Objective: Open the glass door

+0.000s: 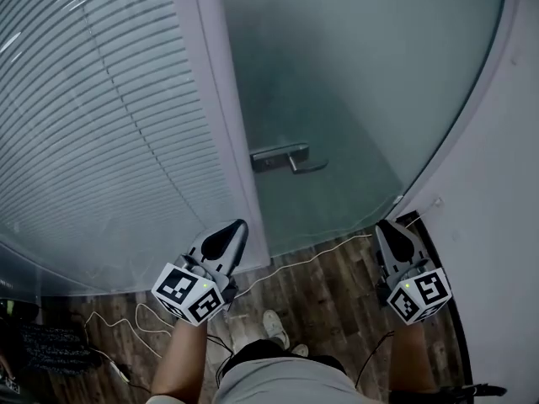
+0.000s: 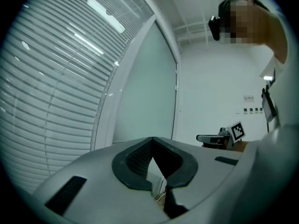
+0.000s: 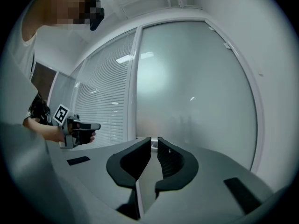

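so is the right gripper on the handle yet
No, the right gripper hangs below and to the right of the handle, well apart from it.

Slatted blinds (image 1: 101,124) left; white cable (image 1: 320,255) across wood floor (image 1: 337,310)

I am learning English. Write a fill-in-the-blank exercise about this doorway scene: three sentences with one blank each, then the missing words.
1. Left of the glass door hang Venetian ___.
2. The left hand-held gripper and the right hand-held gripper are both apart from the door's lever ___.
3. The thin cable on the wooden floor is ___ in colour.

Missing words: blinds; handle; white.
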Available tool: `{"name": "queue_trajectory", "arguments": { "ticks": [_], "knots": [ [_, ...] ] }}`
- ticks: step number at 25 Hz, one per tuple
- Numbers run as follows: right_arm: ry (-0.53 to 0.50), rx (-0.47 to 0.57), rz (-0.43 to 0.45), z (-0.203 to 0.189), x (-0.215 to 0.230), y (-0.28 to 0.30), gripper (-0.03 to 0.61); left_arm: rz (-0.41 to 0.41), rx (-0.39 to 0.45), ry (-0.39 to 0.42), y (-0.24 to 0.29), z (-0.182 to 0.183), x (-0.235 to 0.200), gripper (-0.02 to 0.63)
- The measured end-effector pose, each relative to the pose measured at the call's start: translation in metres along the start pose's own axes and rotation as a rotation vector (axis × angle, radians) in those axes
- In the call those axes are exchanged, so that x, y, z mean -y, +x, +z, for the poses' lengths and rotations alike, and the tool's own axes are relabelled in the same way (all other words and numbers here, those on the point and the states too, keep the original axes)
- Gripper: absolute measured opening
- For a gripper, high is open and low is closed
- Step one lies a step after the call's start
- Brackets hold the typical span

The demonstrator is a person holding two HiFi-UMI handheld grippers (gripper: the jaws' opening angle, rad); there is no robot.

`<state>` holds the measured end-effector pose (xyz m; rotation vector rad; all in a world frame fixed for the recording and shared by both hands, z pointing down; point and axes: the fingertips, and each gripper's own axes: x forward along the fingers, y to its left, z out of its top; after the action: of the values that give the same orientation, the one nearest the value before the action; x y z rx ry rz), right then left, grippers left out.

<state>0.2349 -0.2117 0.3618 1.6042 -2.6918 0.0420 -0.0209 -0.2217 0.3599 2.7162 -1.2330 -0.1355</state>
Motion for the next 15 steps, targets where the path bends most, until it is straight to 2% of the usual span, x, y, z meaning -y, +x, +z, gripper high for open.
{"name": "queue_trajectory", "arguments": {
  "ticks": [9, 15],
  "knots": [
    [-0.028, 0.004, 0.039, 0.02, 0.009, 0.079, 0.029, 0.01, 0.016, 0.018, 0.035, 0.017, -0.055, 0.0],
    [-0.035, -0.013, 0.078, 0.019, 0.012, 0.108, 0.035, 0.014, 0.002, 0.028, 0.048, 0.011, -0.066, -0.001]
  ]
}}
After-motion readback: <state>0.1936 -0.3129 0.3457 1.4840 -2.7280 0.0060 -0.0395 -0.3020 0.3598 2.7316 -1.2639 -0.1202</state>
